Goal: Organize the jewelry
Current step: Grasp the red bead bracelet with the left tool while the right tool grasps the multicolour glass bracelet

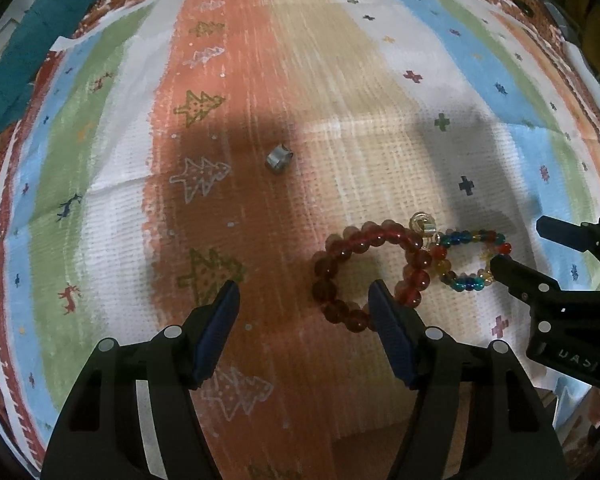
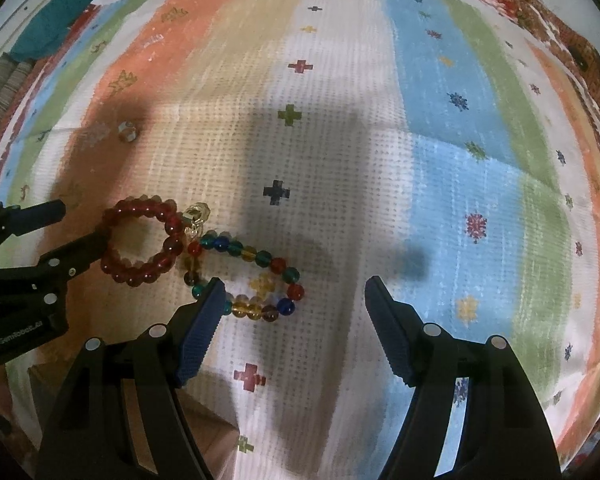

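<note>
On the striped patterned cloth (image 1: 340,128), the left gripper (image 1: 304,304) stood with jaws apart and nothing clamped, its right-hand finger (image 1: 388,320) overlapping the near arc of the red bead bracelet (image 1: 364,272). Likewise spread and empty, the right gripper (image 2: 294,300) had its left-hand finger (image 2: 208,312) over the near-left edge of the multicoloured bead bracelet (image 2: 256,276), which touched the red one beside a small gold charm (image 2: 196,214). A silver ring (image 1: 279,159) lay well apart, beyond the left gripper.
</note>
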`<state>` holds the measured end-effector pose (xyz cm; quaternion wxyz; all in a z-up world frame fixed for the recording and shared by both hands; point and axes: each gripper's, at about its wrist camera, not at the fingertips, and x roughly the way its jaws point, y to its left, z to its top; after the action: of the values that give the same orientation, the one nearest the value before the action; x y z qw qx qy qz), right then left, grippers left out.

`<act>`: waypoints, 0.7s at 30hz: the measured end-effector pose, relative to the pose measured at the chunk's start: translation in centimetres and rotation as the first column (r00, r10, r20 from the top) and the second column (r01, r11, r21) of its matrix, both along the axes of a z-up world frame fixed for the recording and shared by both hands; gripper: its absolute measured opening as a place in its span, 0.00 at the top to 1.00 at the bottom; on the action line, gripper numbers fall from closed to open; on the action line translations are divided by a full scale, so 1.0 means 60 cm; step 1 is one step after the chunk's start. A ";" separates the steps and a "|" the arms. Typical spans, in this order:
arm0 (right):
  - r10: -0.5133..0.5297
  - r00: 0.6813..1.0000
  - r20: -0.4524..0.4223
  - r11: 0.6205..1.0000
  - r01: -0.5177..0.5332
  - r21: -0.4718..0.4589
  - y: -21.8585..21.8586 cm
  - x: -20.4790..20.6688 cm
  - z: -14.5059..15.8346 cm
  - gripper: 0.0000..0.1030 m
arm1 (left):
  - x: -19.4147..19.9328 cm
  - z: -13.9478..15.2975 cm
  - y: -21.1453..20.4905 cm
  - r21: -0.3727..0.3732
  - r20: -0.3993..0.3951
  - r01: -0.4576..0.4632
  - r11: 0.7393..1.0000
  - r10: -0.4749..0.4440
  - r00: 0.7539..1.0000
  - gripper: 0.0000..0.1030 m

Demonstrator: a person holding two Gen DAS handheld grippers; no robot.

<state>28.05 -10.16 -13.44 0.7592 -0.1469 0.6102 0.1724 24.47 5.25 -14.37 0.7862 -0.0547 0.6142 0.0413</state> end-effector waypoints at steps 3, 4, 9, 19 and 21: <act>0.006 1.000 -0.008 1.000 -0.006 -0.006 0.006 0.005 -0.007 0.40 | 0.007 -0.010 0.000 -0.009 -0.009 0.004 1.000 -0.004 1.000 0.42; 0.008 1.000 -0.010 1.000 -0.008 -0.011 0.009 0.007 -0.011 0.42 | 0.009 -0.014 -0.001 -0.010 -0.014 0.006 1.000 -0.006 1.000 0.45; 0.025 1.000 0.003 0.999 -0.025 -0.046 0.021 0.016 -0.026 0.60 | 0.016 -0.030 -0.012 0.029 -0.024 0.037 0.999 -0.037 0.999 0.55; 0.058 0.998 0.024 0.997 -0.057 -0.050 0.032 0.015 -0.030 0.89 | 0.013 -0.032 -0.009 0.031 -0.041 0.012 0.999 -0.011 0.999 0.87; 0.056 0.998 0.028 0.997 -0.055 -0.048 0.020 0.012 -0.024 0.90 | 0.010 -0.028 -0.010 0.030 -0.039 0.008 1.000 -0.006 0.999 0.87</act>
<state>28.78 -8.95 -14.87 0.7594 -0.1843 0.5984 0.1769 25.04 4.63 -16.02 0.7750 -0.0398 0.6288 0.0490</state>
